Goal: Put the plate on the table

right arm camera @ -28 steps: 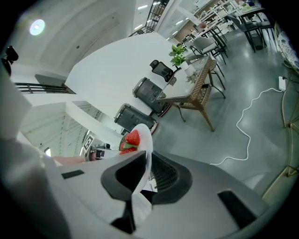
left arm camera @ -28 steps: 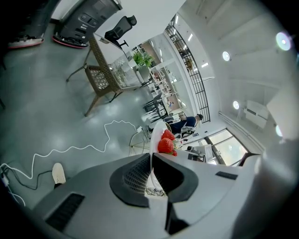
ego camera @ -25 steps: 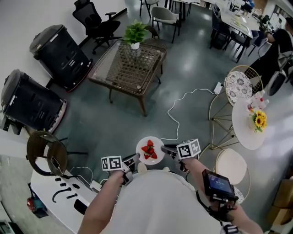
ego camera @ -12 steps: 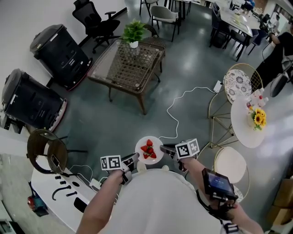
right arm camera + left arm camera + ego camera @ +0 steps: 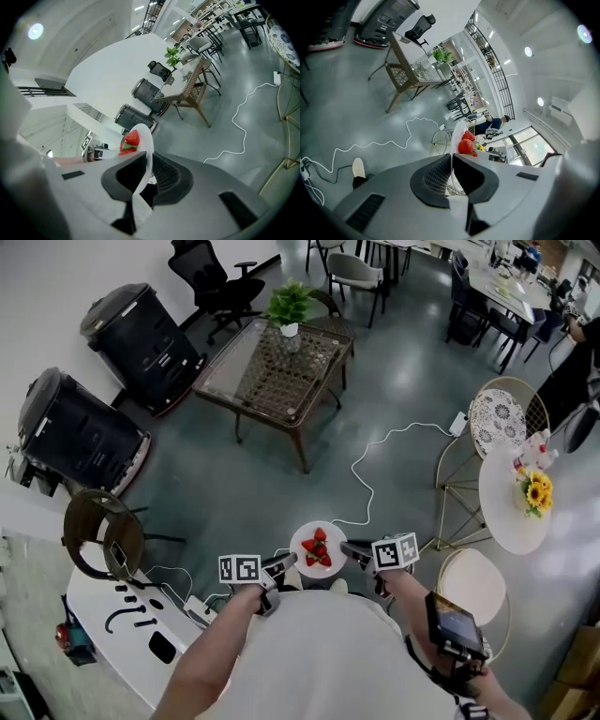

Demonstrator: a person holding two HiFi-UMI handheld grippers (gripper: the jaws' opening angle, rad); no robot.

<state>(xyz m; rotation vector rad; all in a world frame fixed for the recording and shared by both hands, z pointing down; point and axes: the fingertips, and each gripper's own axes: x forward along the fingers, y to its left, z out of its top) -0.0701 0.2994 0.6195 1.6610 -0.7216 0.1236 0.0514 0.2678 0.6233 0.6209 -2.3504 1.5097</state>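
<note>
A small white plate (image 5: 304,541) with strawberries (image 5: 318,549) on it is carried above the grey floor, close in front of the person's body. My left gripper (image 5: 289,561) is shut on the plate's left rim (image 5: 453,140). My right gripper (image 5: 348,548) is shut on its right rim (image 5: 147,140). Both gripper views show the thin white rim pinched between dark pads, with strawberries (image 5: 467,146) (image 5: 131,139) beyond. A glass-topped wicker table (image 5: 277,367) stands far ahead on the left. A round white table (image 5: 506,512) with sunflowers stands at the right.
A potted plant (image 5: 289,307) sits on the glass-topped table's far edge. A white cable (image 5: 369,461) runs over the floor. Two black machines (image 5: 82,432) stand at the left, gold-framed chairs (image 5: 473,582) by the round table, a curved white desk (image 5: 117,624) at lower left.
The plate and both grippers have moved forward together across the floor; the tables and machines have shifted in the view. Both grips are unchanged.
</note>
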